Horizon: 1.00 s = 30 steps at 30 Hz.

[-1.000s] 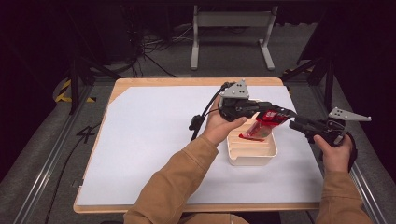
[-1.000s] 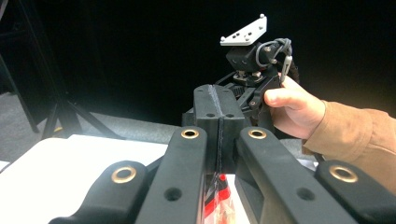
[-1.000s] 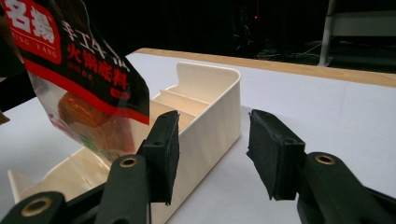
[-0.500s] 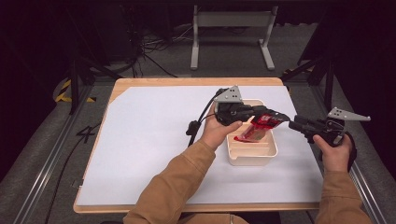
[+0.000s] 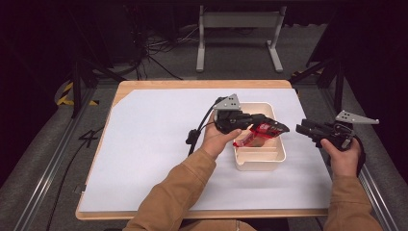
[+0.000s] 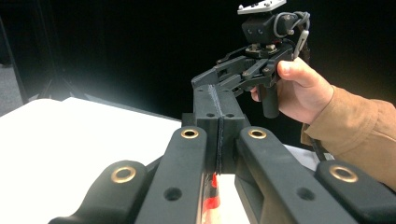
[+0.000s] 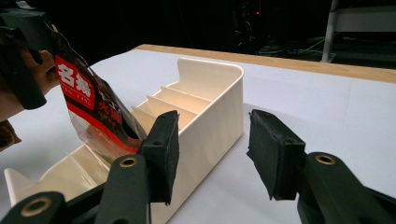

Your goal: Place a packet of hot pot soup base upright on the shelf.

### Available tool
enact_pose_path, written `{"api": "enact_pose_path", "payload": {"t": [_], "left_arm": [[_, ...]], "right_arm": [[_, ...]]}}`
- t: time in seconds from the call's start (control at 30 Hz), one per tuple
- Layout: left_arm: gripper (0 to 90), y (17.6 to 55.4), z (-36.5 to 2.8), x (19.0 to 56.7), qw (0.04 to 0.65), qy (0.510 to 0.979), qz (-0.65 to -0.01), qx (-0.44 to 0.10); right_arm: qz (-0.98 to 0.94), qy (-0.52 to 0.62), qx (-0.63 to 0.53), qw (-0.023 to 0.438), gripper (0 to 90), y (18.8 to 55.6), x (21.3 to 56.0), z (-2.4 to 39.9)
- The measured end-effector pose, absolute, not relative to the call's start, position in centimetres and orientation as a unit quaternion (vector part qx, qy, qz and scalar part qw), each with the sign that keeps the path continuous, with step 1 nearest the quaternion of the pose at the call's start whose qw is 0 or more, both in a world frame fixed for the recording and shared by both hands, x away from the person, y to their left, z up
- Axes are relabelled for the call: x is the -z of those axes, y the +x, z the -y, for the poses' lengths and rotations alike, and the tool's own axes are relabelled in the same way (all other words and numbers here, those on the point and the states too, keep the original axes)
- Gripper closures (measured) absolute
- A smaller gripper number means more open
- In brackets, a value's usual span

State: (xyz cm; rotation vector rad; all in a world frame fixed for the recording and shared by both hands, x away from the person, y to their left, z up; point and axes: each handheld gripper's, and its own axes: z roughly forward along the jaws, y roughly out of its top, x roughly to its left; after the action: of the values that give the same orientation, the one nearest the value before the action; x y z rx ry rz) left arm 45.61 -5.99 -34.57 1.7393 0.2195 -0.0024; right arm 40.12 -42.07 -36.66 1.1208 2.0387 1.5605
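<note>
Lower than a second ago, the left gripper [image 5: 269, 126] has brought its red, glossy plastic snack packet [image 5: 260, 132] down toward the cream plastic divided tray [image 5: 260, 161], while the right gripper [image 5: 308, 131] waits in the same spot. Left jaws are pressed together, pinching the packet's top edge; the packet hangs tilted, its lower end at the tray's near compartments. Right jaws stand partly spread with nothing between them, just beside the tray's right wall.

To do this step well, I judge the packet's lower edge should line up with one slot between the dividers before the jaws let go, so it slides in upright rather than catching on a divider. The free gripper could steady the tray wall.

Counted: one packet, one tray, two grippers, one white-covered wooden bench [image 5: 154, 144].
</note>
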Motion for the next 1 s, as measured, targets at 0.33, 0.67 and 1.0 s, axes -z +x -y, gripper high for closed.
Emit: {"api": "enact_pose_path", "payload": {"t": [0.33,0.67,1.0], "left_arm": [[90.0,44.9,5.6,34.1,0.620,0.778,-0.099,-0.020],[90.0,44.6,4.6,34.0,0.600,0.792,-0.112,-0.037],[90.0,44.8,4.8,33.6,0.592,0.798,-0.113,-0.022]], "right_arm": [[-0.716,0.394,-0.551,0.168,52.4,40.1,36.7,42.0],[-0.717,0.394,-0.552,0.166,52.1,40.2,36.7,41.9],[-0.717,0.392,-0.552,0.166,51.9,40.3,36.7,41.8]]}}
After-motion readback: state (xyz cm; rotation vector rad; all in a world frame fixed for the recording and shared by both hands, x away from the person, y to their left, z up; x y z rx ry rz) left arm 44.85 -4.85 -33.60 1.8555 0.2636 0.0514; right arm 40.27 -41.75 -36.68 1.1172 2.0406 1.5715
